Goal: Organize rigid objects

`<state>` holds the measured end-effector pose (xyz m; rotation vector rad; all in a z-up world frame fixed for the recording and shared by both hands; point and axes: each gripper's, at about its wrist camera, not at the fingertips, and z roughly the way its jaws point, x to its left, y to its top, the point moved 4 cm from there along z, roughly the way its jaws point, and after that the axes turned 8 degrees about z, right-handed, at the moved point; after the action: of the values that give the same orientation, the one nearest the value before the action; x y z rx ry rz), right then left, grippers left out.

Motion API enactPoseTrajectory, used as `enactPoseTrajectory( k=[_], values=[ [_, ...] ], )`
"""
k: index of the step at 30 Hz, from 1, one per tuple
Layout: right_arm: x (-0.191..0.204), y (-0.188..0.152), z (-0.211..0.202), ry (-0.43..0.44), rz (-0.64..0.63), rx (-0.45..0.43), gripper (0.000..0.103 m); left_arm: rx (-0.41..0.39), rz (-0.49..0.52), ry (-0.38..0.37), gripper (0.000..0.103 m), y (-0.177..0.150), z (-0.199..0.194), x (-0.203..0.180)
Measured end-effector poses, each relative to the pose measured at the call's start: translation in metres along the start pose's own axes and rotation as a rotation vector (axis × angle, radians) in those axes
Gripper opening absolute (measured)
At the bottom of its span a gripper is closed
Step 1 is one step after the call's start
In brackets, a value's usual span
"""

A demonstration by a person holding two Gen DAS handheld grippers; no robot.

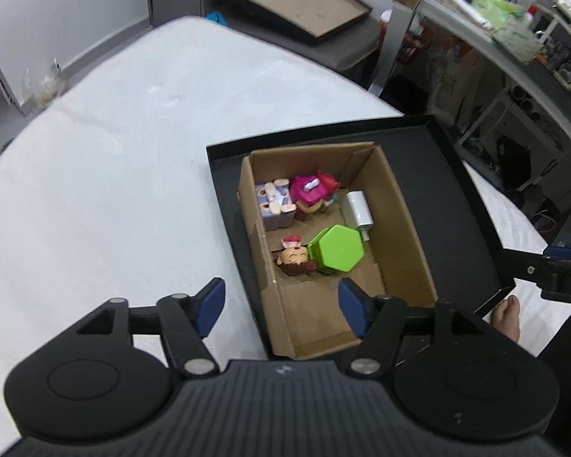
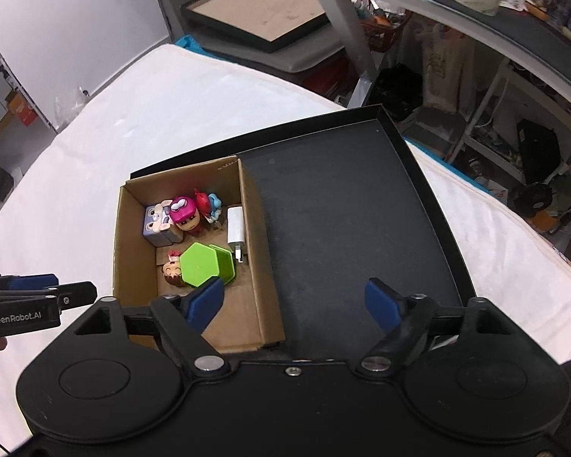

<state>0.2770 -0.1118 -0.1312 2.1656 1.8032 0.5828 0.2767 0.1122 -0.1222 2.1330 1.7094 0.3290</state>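
Brown cardboard forms the small open box that sits in the left part of a shallow black tray on a white mattress. Both grippers hang above it, angled downward. The left gripper has its blue pads spread with nothing between them; the box lies just ahead of it and a little to its right, its near wall running between the fingertips. The right gripper is spread wider, also empty, over the bare black floor of the tray, with the box ahead and to its left. Inside the box, a green hexagonal container lies nearest the grippers, touching a small brown-haired figurine on its left. Beyond them sit a lilac block toy, a pink-headed figure and a white charger against the right wall
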Motion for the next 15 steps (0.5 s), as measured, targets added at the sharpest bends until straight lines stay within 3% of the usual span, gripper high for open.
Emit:
enactPoseTrajectory(
  k=[4,15],
  values=[
    [-0.011,-0.007,-0.014,0.002,0.023,-0.033,0.093,-0.042,0.036,0.019,0.069,-0.006,-0.019,-0.013],
    [-0.026,-0.027,-0.050,0.044,0.039,-0.124,0.101,-0.128,0.033,0.067,0.072,-0.028,-0.063,-0.028]
  ],
)
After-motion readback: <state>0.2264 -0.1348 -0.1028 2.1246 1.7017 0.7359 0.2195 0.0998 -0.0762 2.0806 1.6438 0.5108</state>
